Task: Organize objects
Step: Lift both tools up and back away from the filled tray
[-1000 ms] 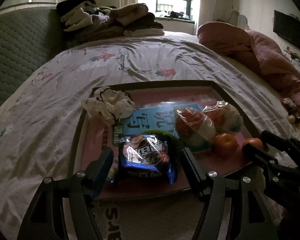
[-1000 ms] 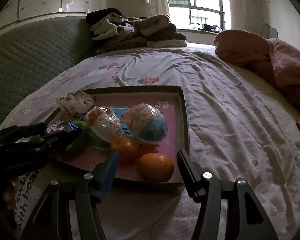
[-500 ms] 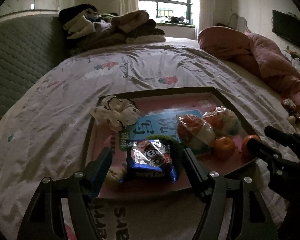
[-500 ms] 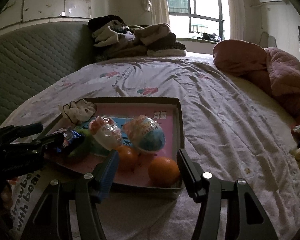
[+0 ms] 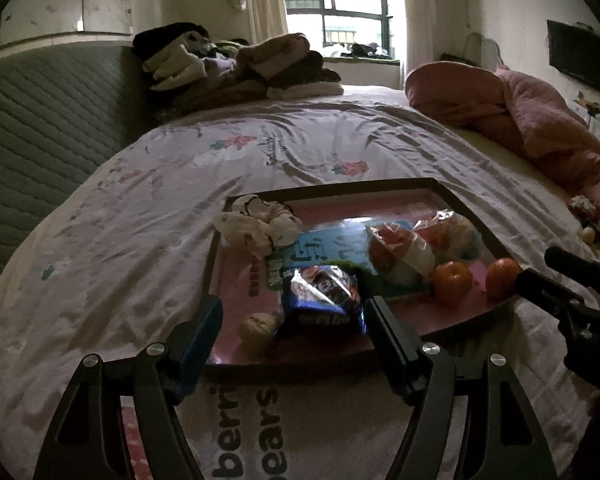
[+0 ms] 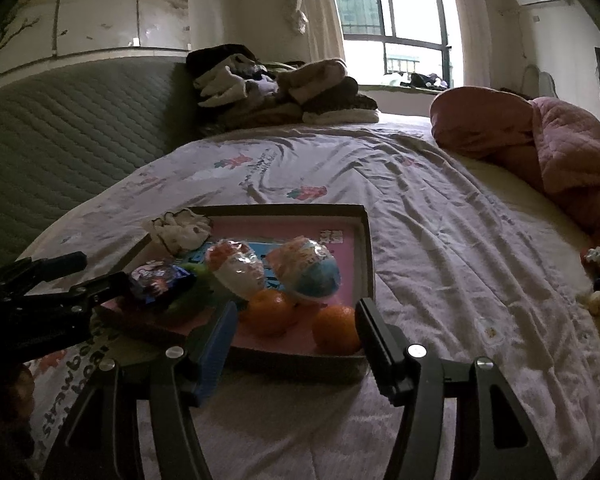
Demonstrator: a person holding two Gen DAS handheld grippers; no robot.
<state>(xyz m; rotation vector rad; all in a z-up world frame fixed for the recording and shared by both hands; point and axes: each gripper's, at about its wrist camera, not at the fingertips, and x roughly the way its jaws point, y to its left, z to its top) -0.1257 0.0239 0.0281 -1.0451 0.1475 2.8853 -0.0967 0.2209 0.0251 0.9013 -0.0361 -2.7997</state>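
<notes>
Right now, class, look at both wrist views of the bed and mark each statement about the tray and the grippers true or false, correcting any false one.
1. Two oranges lie in the tray. True.
2. The left gripper is clamped on the blue snack packet. False: its jaws stand wide and have just been opening; the packet lies in the tray beyond them, untouched.
3. The tray sits on the bedsheet. True.
4. The white patterned cloth lies at the tray's near right corner. False: it sits at the far left corner.
5. The right gripper holds an orange. False: its jaws are open and have just been opening, with nothing gripped.
</notes>
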